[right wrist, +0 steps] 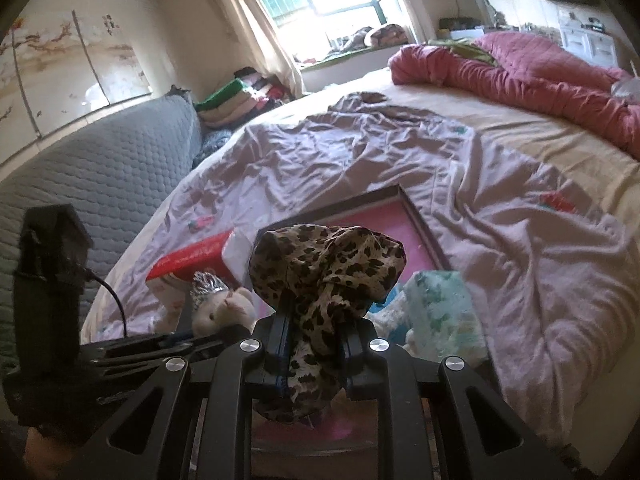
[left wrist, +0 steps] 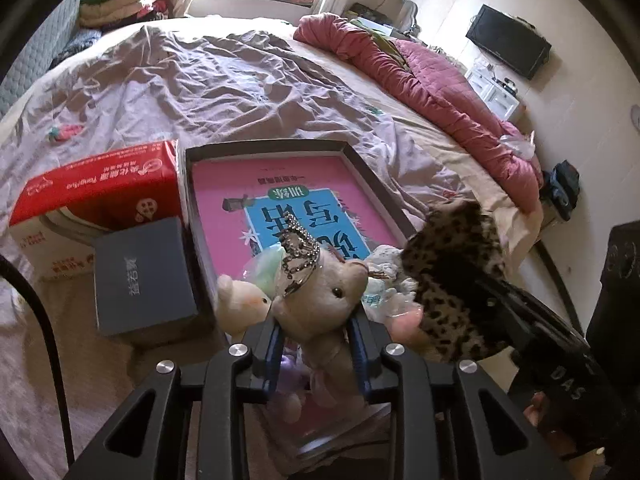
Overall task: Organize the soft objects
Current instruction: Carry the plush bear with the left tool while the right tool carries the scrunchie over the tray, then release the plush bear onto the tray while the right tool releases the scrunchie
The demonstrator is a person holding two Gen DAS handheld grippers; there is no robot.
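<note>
Left fingers [left wrist: 316, 344] clench the plush bear [left wrist: 320, 296]; right fingers [right wrist: 314, 344] clench the leopard cloth [right wrist: 328, 264].

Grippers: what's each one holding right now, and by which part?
Left gripper is shut on the plush bear, clamped around its body below the head. Right gripper is shut on the leopard-print cloth, pinched at its bunched lower part.

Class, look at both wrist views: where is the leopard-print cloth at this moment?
The leopard-print cloth is pinched in the right gripper, held above the near end of the tray with the pink book, just right of the small teddy bear.
</note>
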